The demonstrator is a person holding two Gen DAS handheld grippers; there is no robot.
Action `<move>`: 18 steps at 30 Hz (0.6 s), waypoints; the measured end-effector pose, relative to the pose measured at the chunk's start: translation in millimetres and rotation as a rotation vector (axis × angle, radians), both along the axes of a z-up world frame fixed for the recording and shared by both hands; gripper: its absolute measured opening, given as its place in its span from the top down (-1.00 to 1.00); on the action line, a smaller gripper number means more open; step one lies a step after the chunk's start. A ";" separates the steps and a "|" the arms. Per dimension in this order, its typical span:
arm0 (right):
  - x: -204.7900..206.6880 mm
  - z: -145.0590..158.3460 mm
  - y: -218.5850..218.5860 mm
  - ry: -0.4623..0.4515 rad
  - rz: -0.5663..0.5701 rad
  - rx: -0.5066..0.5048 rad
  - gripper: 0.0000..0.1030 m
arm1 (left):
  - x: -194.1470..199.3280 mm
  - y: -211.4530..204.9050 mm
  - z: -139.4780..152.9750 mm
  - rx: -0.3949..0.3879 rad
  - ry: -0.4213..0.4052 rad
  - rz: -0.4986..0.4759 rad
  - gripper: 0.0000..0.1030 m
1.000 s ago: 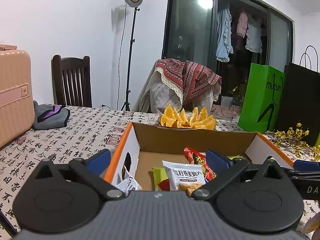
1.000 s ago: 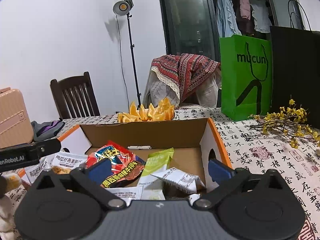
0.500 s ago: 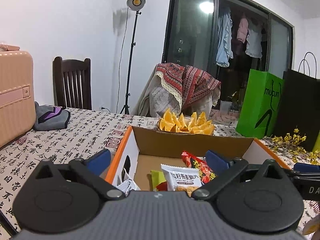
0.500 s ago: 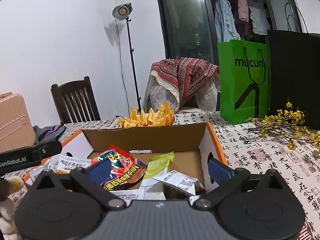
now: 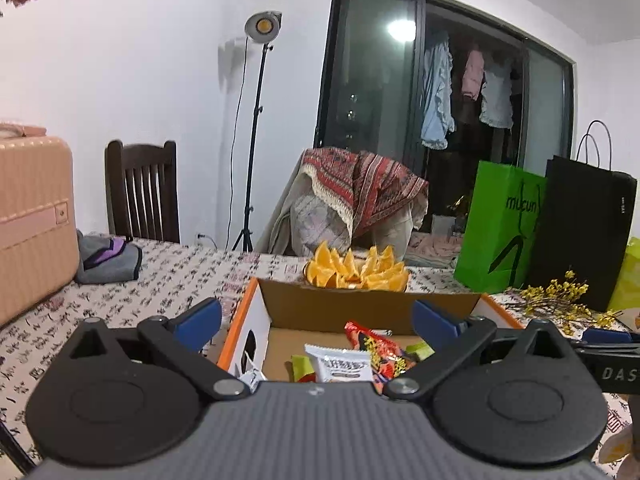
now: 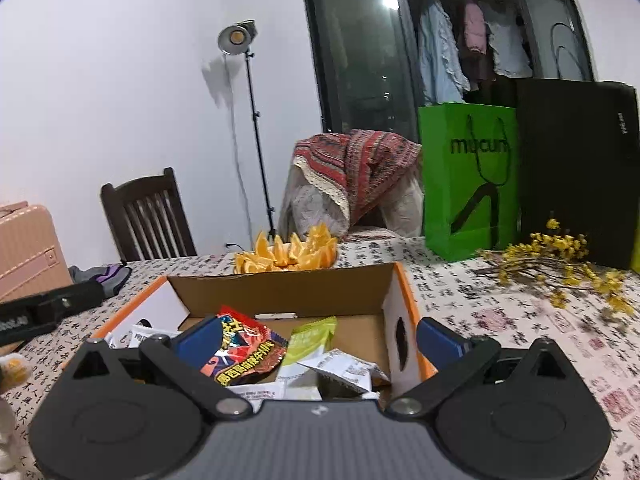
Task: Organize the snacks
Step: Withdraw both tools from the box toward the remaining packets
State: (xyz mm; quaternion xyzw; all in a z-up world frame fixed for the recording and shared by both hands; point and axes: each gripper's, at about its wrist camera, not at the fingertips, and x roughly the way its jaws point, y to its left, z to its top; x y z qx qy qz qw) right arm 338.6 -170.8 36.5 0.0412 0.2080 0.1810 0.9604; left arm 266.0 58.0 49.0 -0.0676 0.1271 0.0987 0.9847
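An open cardboard box with orange edges sits on the patterned tablecloth and holds several snack packets. Among them are a red packet, a green one and white ones. My left gripper hovers open above the box's near left side, nothing between its blue pads. My right gripper is open too, above the box's near right part, empty. The right gripper's body shows at the left view's right edge.
A plate of orange wedges stands just behind the box. Green and black paper bags and yellow flower sprigs are to the right. A pink suitcase and a grey pouch lie left.
Both grippers have risen and drawn back a little, so the box looks lower and smaller. The packets in the box have not moved.
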 end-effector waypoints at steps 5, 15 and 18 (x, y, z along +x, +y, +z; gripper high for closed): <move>-11.4 6.6 -6.0 0.017 -0.009 -0.014 -1.00 | -7.7 0.6 11.4 -0.033 0.010 -0.018 -1.00; -52.4 4.4 -31.1 0.033 -0.004 -0.042 -1.00 | -42.2 12.2 3.1 -0.074 0.089 -0.038 -1.00; -64.7 -2.1 -36.8 0.048 0.005 -0.051 -1.00 | -56.3 16.0 -9.4 -0.068 0.124 -0.036 -1.00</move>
